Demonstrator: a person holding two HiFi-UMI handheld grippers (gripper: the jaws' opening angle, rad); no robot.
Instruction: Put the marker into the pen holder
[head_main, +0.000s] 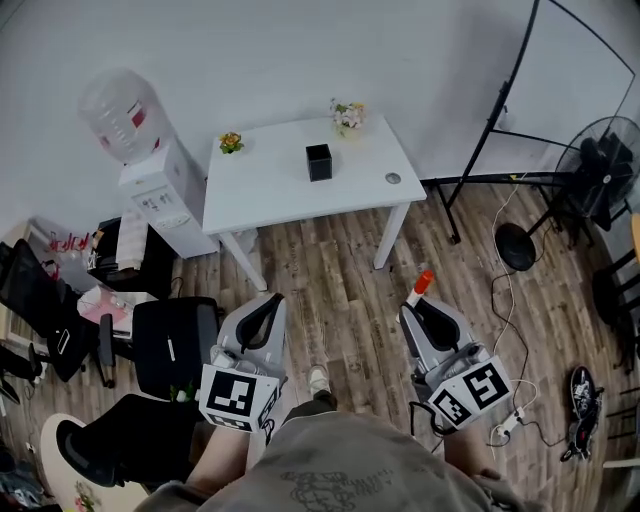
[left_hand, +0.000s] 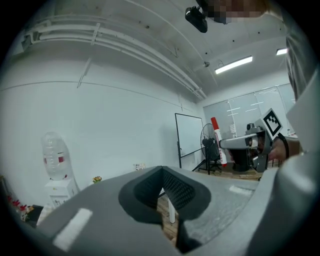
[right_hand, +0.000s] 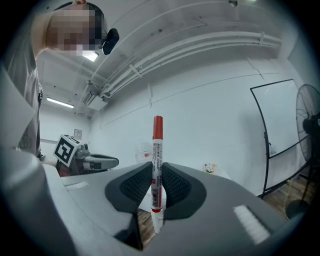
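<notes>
- right gripper (right_hand: 156, 184) pinches the marker (right_hand: 157, 160) by its lower barrel, red cap up; probably held upright for a straight drop.
- left gripper (left_hand: 162, 189): jaws pressed together, empty, looks idle.
- Only the head view shows the pen holder (head_main: 319, 161) on the white table (head_main: 270, 190), well apart from the marker.
- Only the gripper views show the grip.

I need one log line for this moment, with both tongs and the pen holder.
left tongs: shut, empty | right tongs: shut on marker, red cap outward | pen holder: on white table, ahead
</notes>
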